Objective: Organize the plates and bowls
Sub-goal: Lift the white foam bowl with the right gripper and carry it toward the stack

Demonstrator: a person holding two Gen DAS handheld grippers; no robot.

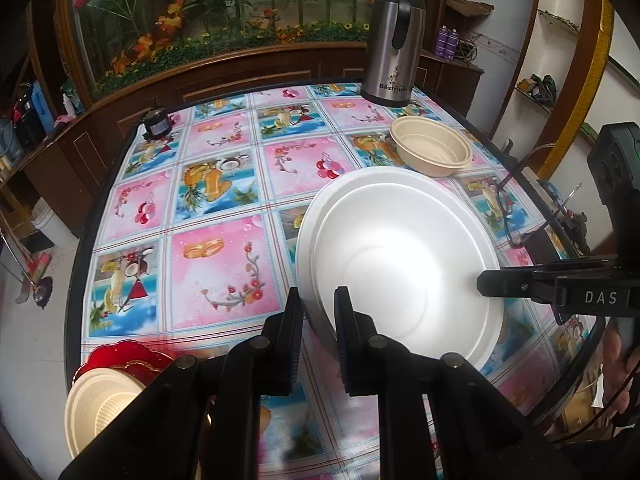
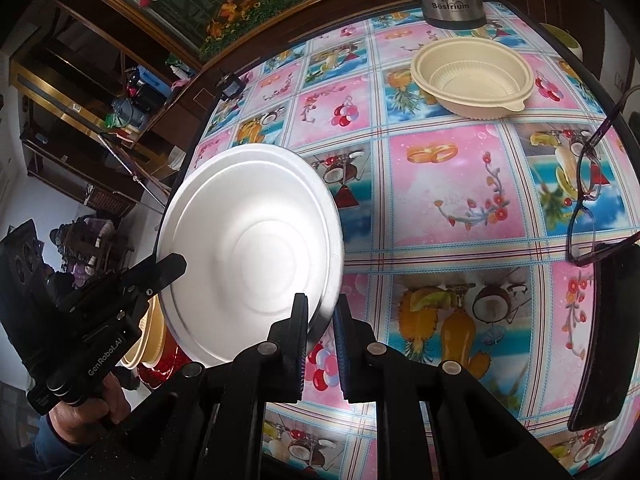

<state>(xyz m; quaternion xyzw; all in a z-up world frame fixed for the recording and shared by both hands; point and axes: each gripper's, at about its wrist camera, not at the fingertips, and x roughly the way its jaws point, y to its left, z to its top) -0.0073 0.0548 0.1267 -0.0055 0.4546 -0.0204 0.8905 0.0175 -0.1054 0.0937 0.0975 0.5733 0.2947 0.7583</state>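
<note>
Through the left wrist camera I have the left gripper (image 1: 320, 304) clenched on the near rim of the white plates (image 1: 400, 256), what looks like two nested foam ones, held tilted above the patterned bench (image 1: 216, 264). The right gripper (image 1: 486, 283) comes in from the right edge and pinches the opposite rim. A beige bowl (image 1: 432, 150) sits beyond on the bench near the steel flask (image 1: 394, 40), and another beige bowl (image 1: 100, 404) rests in a red dish (image 1: 116, 354) at the near left corner. Through the right wrist camera my right fingers (image 2: 301, 320) straddle the plates' edge, clamped tight on it, while the left gripper's tip bites the rim across from me. Spectacles (image 2: 588, 184) lie on the bench to the right. I judge these plates very light, stiff but brittle and easily dented, so the rim is the place to hold, gently, keeping both sides level so the nested pair does not slip apart.
</note>
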